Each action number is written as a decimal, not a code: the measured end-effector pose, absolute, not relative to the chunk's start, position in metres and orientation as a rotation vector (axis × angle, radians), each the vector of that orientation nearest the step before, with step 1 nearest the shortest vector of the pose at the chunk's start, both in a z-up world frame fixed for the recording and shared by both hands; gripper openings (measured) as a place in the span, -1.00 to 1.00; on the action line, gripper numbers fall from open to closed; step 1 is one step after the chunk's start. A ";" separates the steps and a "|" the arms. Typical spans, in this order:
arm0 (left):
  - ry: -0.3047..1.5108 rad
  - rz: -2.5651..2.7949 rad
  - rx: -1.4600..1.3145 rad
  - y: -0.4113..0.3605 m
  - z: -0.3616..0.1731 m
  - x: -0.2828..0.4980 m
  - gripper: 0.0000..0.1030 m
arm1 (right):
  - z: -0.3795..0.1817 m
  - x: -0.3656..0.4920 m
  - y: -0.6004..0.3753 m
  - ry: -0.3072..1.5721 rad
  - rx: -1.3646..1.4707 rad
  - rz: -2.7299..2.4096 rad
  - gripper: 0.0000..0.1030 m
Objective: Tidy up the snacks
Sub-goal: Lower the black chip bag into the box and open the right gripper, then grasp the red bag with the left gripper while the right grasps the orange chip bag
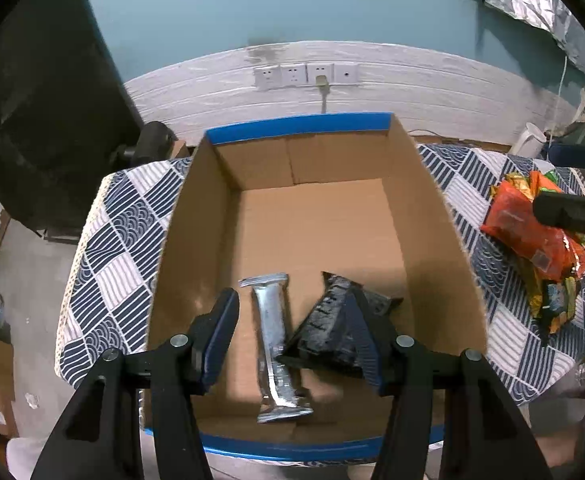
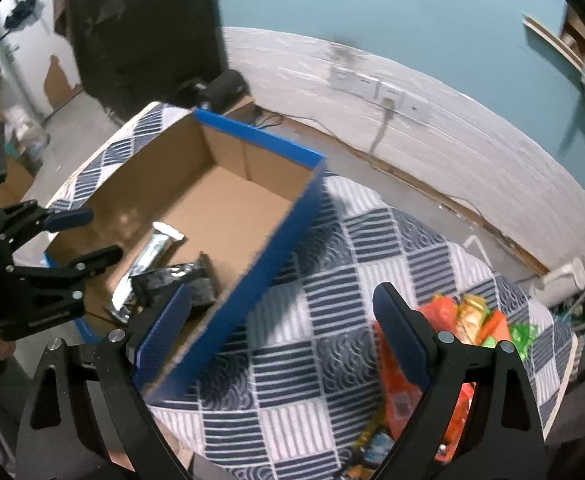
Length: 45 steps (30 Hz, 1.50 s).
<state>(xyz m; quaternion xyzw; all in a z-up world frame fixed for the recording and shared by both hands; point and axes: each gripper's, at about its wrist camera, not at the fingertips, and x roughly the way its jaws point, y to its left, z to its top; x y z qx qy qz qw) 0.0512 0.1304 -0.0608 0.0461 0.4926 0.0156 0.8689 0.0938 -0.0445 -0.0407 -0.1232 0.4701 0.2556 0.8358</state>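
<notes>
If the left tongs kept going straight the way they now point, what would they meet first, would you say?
Most likely the silver snack bar lying on the cardboard box floor, directly between the open left tongs; the black packet lies just beside it. Depth is hard to judge.

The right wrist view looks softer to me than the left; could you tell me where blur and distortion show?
Right wrist view: motion smear on the wall outlets and the cardboard box edge; the snack pile is soft. Left wrist view: sharper, with the silver bar slightly streaked. Both views: fisheye bends the white wall band and darkens the corners.
</notes>
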 end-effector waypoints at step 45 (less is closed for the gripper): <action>1.204 -0.231 0.267 -0.069 -0.058 0.134 0.54 | -0.086 0.150 -0.267 1.291 -0.164 0.277 0.78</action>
